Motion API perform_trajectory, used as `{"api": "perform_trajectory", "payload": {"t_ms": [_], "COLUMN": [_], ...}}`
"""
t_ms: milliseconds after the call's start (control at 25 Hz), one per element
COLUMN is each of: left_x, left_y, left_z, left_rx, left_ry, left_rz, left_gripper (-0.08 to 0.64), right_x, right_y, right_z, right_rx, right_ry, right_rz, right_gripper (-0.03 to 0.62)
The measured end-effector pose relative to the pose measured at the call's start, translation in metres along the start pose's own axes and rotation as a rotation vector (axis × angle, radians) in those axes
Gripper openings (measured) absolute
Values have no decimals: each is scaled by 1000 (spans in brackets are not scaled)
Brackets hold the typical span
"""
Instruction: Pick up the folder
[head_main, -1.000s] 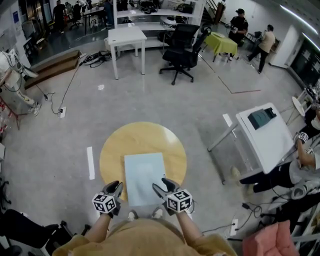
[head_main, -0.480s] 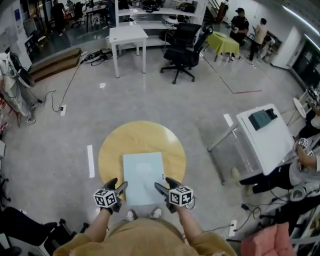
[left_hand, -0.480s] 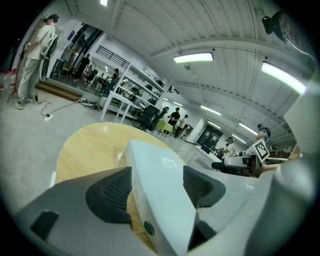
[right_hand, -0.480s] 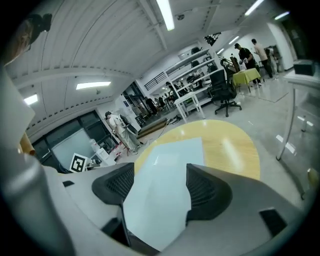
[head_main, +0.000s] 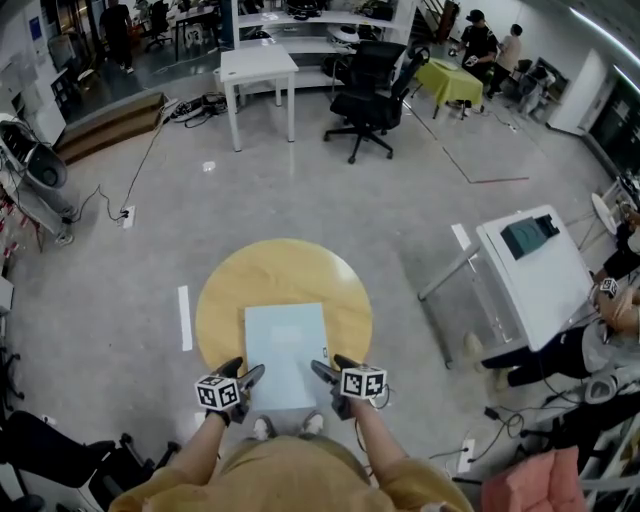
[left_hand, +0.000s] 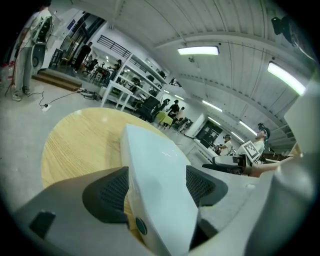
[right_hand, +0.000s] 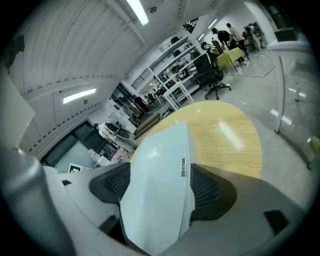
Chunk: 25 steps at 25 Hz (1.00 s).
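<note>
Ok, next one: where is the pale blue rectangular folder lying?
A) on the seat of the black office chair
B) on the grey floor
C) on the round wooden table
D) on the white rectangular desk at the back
C: the head view shows the pale blue rectangular folder lying flat on the round wooden table, and both gripper views show the wood grain beside it.

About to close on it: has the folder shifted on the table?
No. The folder still lies square on the near half of the round table, its near edge at the table's near rim, as before.
</note>
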<state>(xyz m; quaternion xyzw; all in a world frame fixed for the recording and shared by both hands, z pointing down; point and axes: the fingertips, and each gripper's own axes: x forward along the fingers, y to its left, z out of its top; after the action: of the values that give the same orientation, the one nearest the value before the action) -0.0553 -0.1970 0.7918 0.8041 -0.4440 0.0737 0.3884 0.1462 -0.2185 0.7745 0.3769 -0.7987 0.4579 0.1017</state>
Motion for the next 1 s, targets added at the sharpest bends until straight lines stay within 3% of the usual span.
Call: {"api": "perform_trajectory", "payload": {"t_ms": [520,1000], "left_x": [11,17], "left_y": [13,13], "left_z": [-11,-18], "left_rx": [-45,-54], "left_ry": [38,96], "left_rz": [29,2], "left_gripper": [345,344], "right_x": [22,33], "right_y": [-19,-27], "right_z": [-17,-29], "right_rx": [63,58], "right_ry": [60,121], "right_rz": [20,-8], "right_gripper": [342,341]}}
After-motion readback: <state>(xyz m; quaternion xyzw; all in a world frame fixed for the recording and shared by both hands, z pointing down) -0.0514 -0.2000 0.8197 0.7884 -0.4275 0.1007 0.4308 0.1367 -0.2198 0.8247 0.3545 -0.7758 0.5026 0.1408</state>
